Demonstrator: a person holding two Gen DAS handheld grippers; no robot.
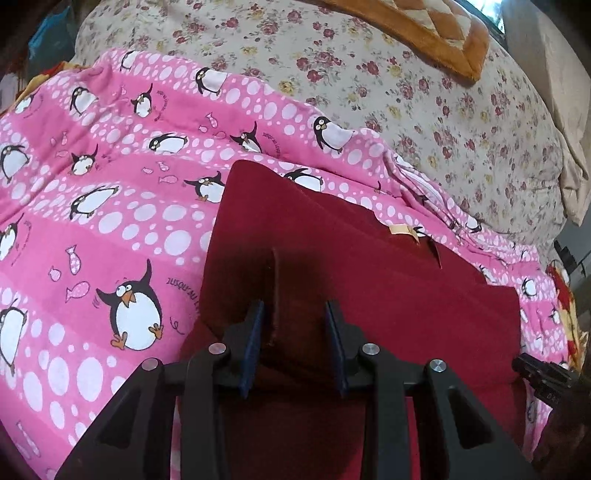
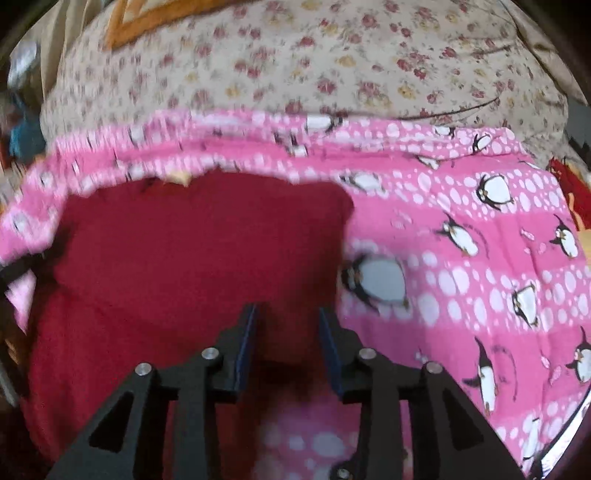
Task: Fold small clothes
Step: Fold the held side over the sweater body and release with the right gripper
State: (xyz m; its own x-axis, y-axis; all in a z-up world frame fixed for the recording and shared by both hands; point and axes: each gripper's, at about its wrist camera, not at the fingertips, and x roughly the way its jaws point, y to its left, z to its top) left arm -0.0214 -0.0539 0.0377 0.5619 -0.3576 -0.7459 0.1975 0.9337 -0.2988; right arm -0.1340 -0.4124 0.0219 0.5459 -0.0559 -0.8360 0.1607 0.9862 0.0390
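A dark red garment [image 1: 369,266] lies partly folded on a pink penguin-print blanket [image 1: 110,206]. My left gripper [image 1: 295,314] stands open over its near part, and a raised edge of the red cloth stands between the jaws, close to the left pad. In the blurred right wrist view the same red garment [image 2: 192,251] fills the left half over the pink blanket [image 2: 480,258]. My right gripper [image 2: 288,317] is open at the garment's near right edge, with red cloth between the jaws. A small yellow label [image 1: 404,230] shows on the garment.
A floral cream bedspread [image 1: 406,92] lies beyond the blanket, with an orange quilted cushion [image 1: 424,29] at the far edge. The other gripper's black tip [image 1: 543,376] shows at the right edge. A red and yellow cloth [image 2: 569,184] lies at the right.
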